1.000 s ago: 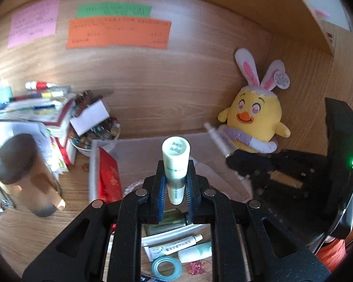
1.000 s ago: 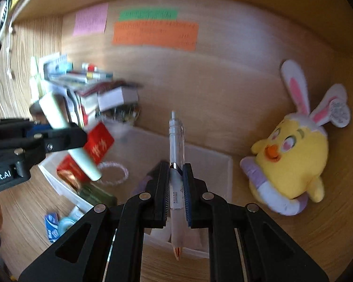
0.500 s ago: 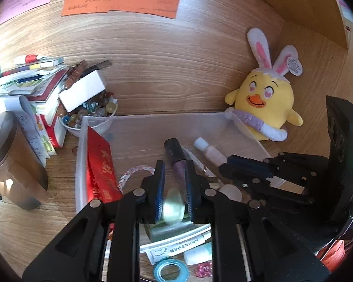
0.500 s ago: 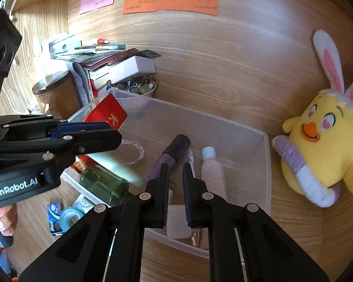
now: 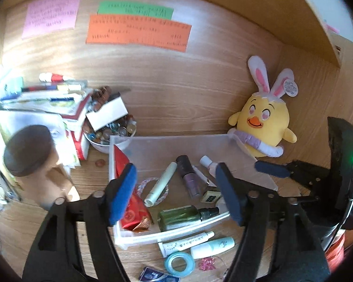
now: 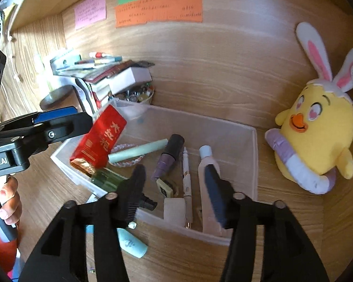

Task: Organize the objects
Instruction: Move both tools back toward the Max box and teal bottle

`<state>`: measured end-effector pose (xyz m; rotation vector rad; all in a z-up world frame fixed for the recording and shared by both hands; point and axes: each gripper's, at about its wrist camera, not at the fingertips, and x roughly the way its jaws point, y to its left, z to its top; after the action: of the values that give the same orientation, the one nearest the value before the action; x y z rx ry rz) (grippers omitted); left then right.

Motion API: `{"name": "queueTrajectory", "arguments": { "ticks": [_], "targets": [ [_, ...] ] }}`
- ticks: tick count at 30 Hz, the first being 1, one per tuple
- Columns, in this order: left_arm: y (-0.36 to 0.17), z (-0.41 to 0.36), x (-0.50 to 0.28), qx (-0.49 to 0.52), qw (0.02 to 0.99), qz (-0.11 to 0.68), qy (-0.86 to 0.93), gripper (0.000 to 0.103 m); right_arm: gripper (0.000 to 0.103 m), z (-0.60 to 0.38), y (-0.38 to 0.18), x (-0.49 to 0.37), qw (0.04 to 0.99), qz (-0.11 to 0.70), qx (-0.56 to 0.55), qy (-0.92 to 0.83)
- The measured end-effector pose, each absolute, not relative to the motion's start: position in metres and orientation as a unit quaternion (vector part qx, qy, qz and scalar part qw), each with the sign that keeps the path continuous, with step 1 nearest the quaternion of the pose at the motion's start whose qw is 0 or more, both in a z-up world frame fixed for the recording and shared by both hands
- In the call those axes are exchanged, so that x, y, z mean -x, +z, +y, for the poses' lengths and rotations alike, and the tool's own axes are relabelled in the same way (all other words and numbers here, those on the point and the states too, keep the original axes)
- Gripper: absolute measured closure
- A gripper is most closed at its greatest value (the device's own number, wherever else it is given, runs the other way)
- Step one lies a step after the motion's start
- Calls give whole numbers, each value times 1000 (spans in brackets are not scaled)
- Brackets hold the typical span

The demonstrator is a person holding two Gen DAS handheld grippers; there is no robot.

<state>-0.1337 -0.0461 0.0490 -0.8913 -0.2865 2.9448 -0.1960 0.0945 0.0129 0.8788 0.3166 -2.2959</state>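
A clear plastic bin (image 5: 167, 141) (image 6: 255, 155) sits on the wooden desk. In it lie a pale green tube (image 5: 161, 184) (image 6: 137, 151), a purple bottle (image 5: 188, 176) (image 6: 168, 156), a white pen (image 6: 187, 178), a pink tube (image 6: 208, 176), a red packet (image 5: 129, 202) (image 6: 101, 138) and a green glass bottle (image 5: 183, 216). My left gripper (image 5: 176, 192) is open and empty above the bin. My right gripper (image 6: 174, 188) is open and empty over the bin's near side.
A yellow chick plush (image 5: 263, 122) (image 6: 317, 129) sits right of the bin. A bowl of small items (image 5: 110, 134) and stacked books (image 5: 47, 101) stand to the left. Tubes (image 5: 195, 243), a blue tape ring (image 5: 179, 263) and a mint tube (image 6: 131, 244) lie in front of the bin.
My left gripper lowered the pale green tube and released it into the bin. My right gripper lowered the white pen and released it into the bin. Both grippers opened.
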Motion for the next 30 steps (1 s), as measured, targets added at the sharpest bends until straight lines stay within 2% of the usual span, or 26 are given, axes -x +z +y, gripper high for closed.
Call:
{"name": "queueTrajectory", "arguments": {
  "ticks": [2,4,7,9,20,30],
  "targets": [
    [52,-44,124,282,18,-80,956,11,47,99,18,188,326,120,-326,-879],
    [52,-41,115,276,8,-68,959,5,45,102,21,179,329,121,-319,-880],
    [50,-36,103,280,5,-46,959,5,37,105,23,168,335,124,-315,-879],
    [47,-34,95,287,5,-32,957,5,36,107,21,159,338,128,-309,-880],
    [14,-38,67,344,7,-2,939,3,36,94,-22,127,377,195,-340,-839],
    [-34,-39,63,420,23,7,907,3,38,89,-56,142,369,205,-392,-817]
  ]
}}
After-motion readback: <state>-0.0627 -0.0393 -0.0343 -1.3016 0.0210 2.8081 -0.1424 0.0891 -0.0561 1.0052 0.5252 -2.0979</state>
